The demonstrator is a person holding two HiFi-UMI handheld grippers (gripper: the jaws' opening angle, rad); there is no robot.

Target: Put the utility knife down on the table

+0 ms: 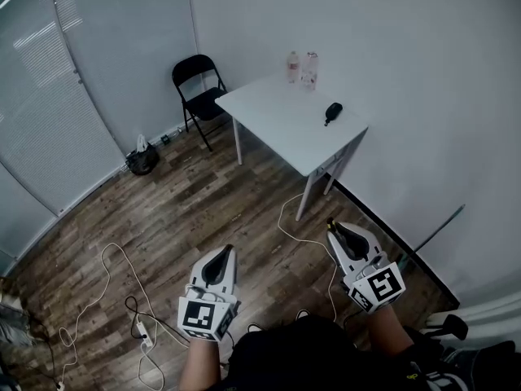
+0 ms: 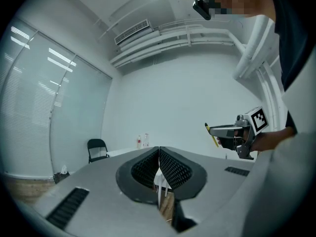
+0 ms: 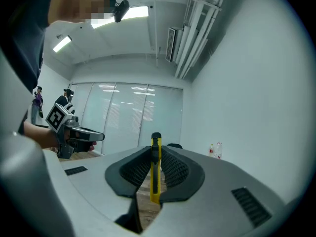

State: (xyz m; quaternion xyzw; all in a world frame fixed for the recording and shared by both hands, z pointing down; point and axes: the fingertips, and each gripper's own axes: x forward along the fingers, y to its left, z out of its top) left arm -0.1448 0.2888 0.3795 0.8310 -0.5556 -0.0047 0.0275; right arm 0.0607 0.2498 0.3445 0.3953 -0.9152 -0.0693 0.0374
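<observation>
A yellow and black utility knife [image 3: 155, 169] stands upright between the jaws of my right gripper [image 3: 156, 154], which is shut on it. In the head view the right gripper [image 1: 333, 228] is at lower right with the knife tip [image 1: 330, 221] poking out, well short of the white table [image 1: 277, 125]. My left gripper [image 1: 227, 252] hangs at lower centre over the wooden floor, shut with nothing in it; its jaws [image 2: 159, 154] meet. From the left gripper view I see the right gripper [image 2: 213, 131] with the knife [image 2: 213, 135].
On the table stand two bottles [image 1: 301, 68] at the far edge and a small black object [image 1: 332, 111]. A black folding chair [image 1: 199, 88] sits left of the table. Cables and a power strip [image 1: 146, 339] lie on the floor, with a dark bag [image 1: 142, 159] by the glass wall.
</observation>
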